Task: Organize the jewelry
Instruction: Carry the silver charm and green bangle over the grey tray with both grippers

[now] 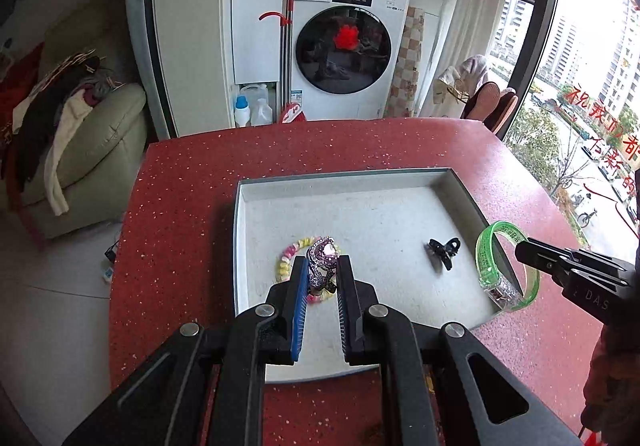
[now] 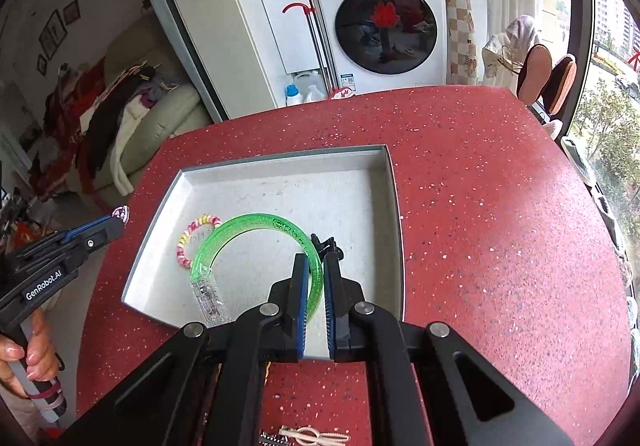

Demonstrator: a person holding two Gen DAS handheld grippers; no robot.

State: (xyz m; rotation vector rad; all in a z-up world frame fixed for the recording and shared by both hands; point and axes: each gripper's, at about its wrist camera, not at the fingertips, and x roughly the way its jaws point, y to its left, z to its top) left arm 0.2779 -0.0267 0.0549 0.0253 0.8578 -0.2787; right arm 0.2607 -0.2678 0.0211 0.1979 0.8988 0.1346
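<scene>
A: What did the left gripper hold?
B: A purple brooch, pinched between its pads above the tray.
A: And the right gripper?
B: Clamped tight on a green bangle, also over the tray.
A: What lay inside?
B: A bead bracelet and a black clip, well apart, on the red table.

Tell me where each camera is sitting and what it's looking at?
Left wrist: sits on the left gripper, which clamps a sparkly pink ornament; looks down at the gray tray; right gripper shows.
Right wrist: sits on the right gripper, which clamps a green bangle; a hand shows.
Both share tray, bead bracelet, black clip, washing machine.
</scene>
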